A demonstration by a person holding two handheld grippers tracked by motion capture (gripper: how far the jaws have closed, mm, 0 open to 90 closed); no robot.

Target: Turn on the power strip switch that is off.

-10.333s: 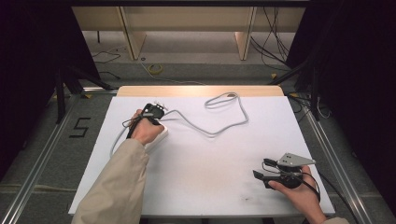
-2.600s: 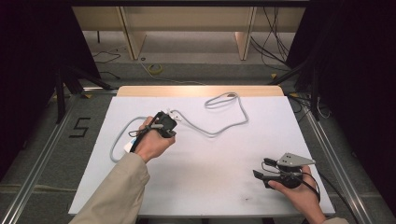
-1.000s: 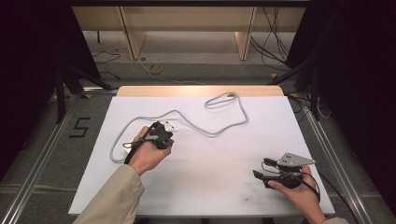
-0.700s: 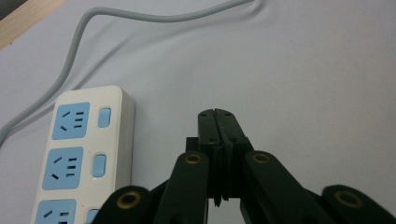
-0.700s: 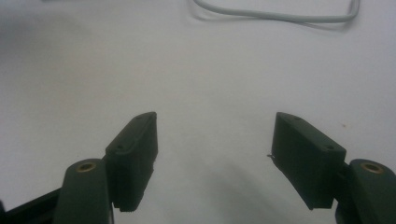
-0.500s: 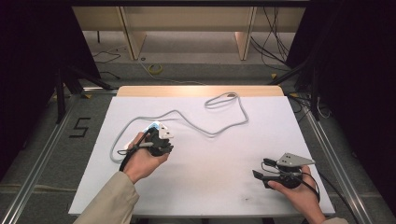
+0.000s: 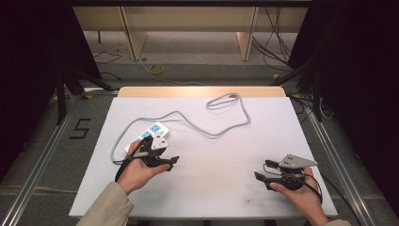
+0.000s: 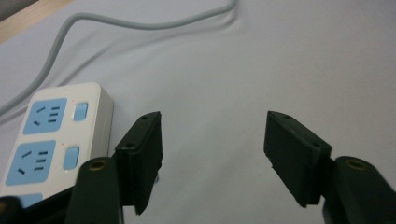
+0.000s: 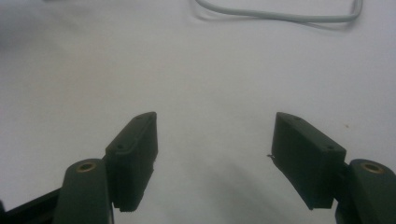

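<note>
Power strip (image 7: 149, 133): white, blue sockets and switches, laid flat on white table (image 7: 221, 197), left of centre. Grey cord (image 7: 207, 127) run from strip toward far edge, looped there. Left gripper (image 8: 212, 154): held just beside strip on near side, jaws spread wide, nothing between. Right gripper (image 9: 215, 154): held well apart from strip, near right corner, jaws spread wide, nothing gripped.
</note>
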